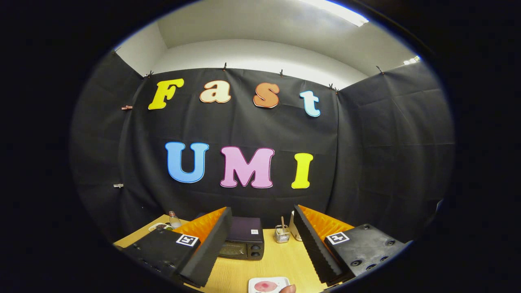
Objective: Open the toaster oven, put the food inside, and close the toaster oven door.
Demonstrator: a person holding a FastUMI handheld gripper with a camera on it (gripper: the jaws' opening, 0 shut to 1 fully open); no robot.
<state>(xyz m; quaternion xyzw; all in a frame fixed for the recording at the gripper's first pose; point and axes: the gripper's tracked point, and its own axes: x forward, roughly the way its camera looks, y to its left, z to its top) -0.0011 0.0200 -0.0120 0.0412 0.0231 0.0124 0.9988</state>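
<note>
Here the oven [243,240] sat low in the centre of the frame, on the worktop [281,260] against the black wall, seen in the gap between the two fingers and well beyond them. Its door looked shut, with knobs at its right end, so I judged the opening step not yet begun. The food [287,289] showed as a rounded pinkish bit at the very bottom of the frame, on the near edge of a white plate [268,284] with a red smear; too little of it showed to say what it was. Plate and oven lay on one line ahead of the tool, probably so the food could go straight in once the door dropped.

The tool [262,244] was spread wide and held nothing, its fingers rising from lower left and lower right and aimed level at the oven, likely a ready stance from which to reach the door.

Right of the oven stood a small wire basket [281,235] with a stick in it and a pale jug [294,228] partly behind the right finger. At lower left, past the left finger, were a bottle [174,219] and a dish [160,226].
</note>
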